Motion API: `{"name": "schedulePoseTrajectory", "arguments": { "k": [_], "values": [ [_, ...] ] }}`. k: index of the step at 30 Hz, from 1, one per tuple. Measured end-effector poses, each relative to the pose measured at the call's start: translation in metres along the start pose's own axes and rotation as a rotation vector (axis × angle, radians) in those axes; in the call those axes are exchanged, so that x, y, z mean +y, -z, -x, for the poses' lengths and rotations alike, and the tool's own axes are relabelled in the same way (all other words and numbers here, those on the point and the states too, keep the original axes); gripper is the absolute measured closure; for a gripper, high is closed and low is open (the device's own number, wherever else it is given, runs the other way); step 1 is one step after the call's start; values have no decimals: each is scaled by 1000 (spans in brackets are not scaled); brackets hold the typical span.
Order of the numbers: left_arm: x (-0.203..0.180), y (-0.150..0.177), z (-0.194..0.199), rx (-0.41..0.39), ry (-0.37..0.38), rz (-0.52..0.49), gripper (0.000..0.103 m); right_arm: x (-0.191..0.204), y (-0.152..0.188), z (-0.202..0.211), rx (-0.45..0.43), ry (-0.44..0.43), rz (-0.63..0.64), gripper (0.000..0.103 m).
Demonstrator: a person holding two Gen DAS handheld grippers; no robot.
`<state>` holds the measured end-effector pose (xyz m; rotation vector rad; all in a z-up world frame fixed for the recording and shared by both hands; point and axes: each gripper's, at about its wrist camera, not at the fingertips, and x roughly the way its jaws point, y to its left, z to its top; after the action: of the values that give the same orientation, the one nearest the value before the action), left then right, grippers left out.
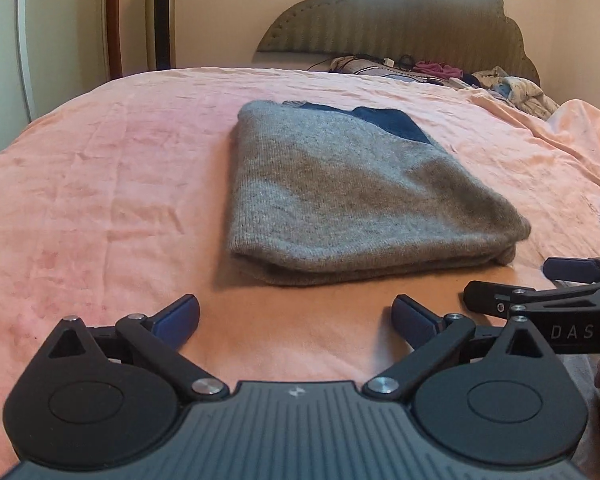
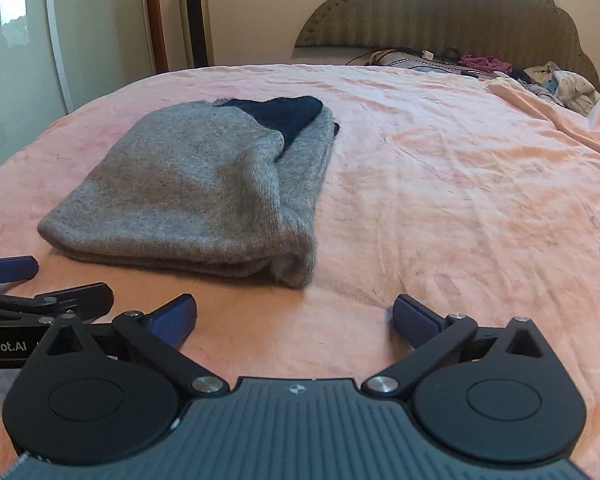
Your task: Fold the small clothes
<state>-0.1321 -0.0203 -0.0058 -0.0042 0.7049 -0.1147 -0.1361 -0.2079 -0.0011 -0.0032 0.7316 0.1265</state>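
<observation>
A grey knitted sweater with a dark blue part at its far end lies folded into a thick rectangle on the pink bed sheet. It also shows in the right wrist view, left of centre. My left gripper is open and empty, just short of the sweater's near edge. My right gripper is open and empty, just short of the sweater's near right corner. Each gripper shows at the edge of the other's view: the right one, the left one.
A pile of loose clothes and cables lies at the head of the bed below the padded headboard. A tall tower fan and a wardrobe stand beyond the bed's far left. Bare pink sheet spreads right of the sweater.
</observation>
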Motion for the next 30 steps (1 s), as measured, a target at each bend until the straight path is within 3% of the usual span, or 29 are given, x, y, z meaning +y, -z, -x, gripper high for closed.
{"name": "schedulePoseTrajectory", "arguments": {
  "k": [8,17,30],
  "values": [
    [-3,-1,0,1,-4,-4,0,5,2,1,0,31,2,0],
    [-4,-3,2,15,-3,-12,0,5,-1,0,-5,59,-79,0],
    [-5,-5,-1,25,-2,-29,0,9,-1,-4,8,82,-43,0]
  ]
}}
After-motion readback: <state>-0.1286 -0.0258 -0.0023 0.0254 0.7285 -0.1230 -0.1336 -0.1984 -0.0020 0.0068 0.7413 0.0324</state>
